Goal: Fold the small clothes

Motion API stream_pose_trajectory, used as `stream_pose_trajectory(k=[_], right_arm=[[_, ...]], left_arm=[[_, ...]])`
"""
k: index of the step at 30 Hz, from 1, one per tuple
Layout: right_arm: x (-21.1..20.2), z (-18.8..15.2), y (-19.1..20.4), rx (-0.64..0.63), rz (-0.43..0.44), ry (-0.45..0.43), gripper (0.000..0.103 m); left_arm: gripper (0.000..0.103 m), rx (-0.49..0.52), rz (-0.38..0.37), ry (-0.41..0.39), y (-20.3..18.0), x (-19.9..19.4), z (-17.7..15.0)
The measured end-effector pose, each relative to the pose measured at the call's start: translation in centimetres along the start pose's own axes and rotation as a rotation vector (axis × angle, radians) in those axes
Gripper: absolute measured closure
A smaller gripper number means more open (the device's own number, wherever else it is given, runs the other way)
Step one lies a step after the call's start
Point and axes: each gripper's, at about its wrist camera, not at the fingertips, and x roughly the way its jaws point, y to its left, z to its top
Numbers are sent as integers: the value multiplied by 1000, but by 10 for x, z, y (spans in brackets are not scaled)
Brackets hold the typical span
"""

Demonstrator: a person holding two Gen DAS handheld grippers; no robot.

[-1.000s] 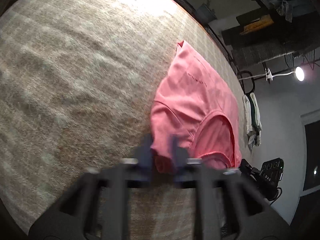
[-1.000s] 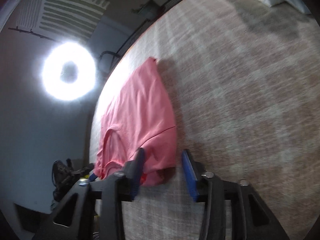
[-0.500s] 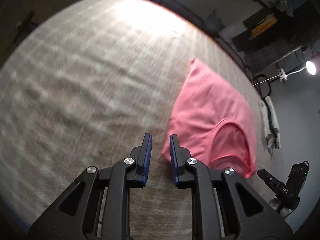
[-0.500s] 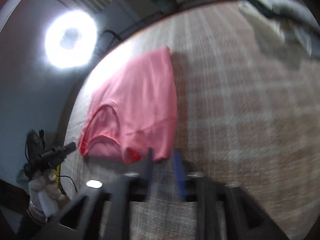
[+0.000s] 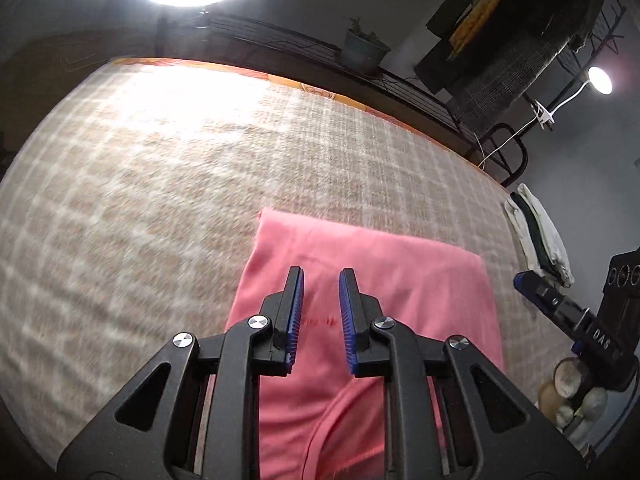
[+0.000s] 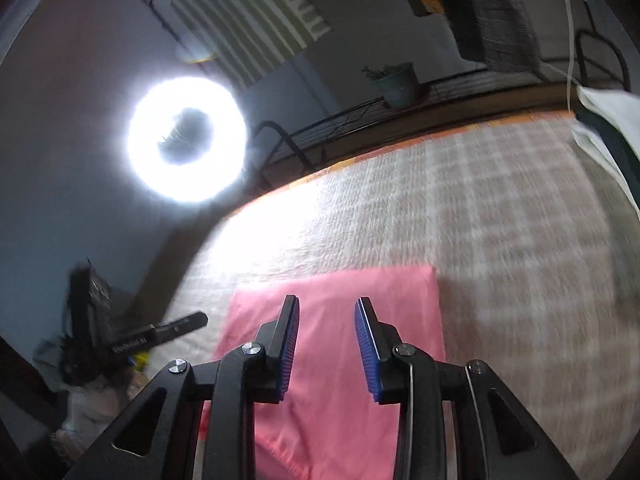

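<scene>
A small pink garment (image 5: 400,280) lies flat on the beige checked bed cover (image 5: 160,180), its far edge straight and its curved neckline near me. It also shows in the right wrist view (image 6: 336,292). My left gripper (image 5: 320,276) is open and empty, raised over the garment's middle. My right gripper (image 6: 326,304) is open and empty, raised over the garment, with the garment's right edge just to its right.
A ring light (image 6: 186,144) shines beyond the far bed edge. A potted plant (image 5: 364,50) stands on the black rail behind the bed. Folded white and dark clothes (image 5: 540,232) lie at the right edge. A black device (image 5: 576,320) sits beside the bed.
Both grippers have let go of the garment's near corners, lifted and swung over it. The garment now lies flat with its far edge square to me.
</scene>
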Motion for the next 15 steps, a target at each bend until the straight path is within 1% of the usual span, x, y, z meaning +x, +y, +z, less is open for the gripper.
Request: stream_pose_trajectory(k=[3,6,8,9,10,11,13,15], right_arm=[[23,-2,0,-48,-35,36,72],[41,-7,-10,-54,-87,89,72],[50,-8,-19,-37,-124,112,73],[53,-9,-23,-31,-158,127,77],[52,-9,-28,-28,-175,129,81],[49,-8,-32,-21,-186,122,85],[40,-4,-39,-1,-252,122,84],[27,-1,-45,24,-252,102,78]], left_arm=[[87,6,41,18,1,29,6],[87,5,90,52,10,50,0],[86,1,82,29,14,52,-2],[86,13,82,31,14,53,-1],[86,24,86,30,14,52,-2],[83,37,101,25,14,50,-2],[83,34,162,14,21,45,-3],[83,-18,169,10,35,39,-2]])
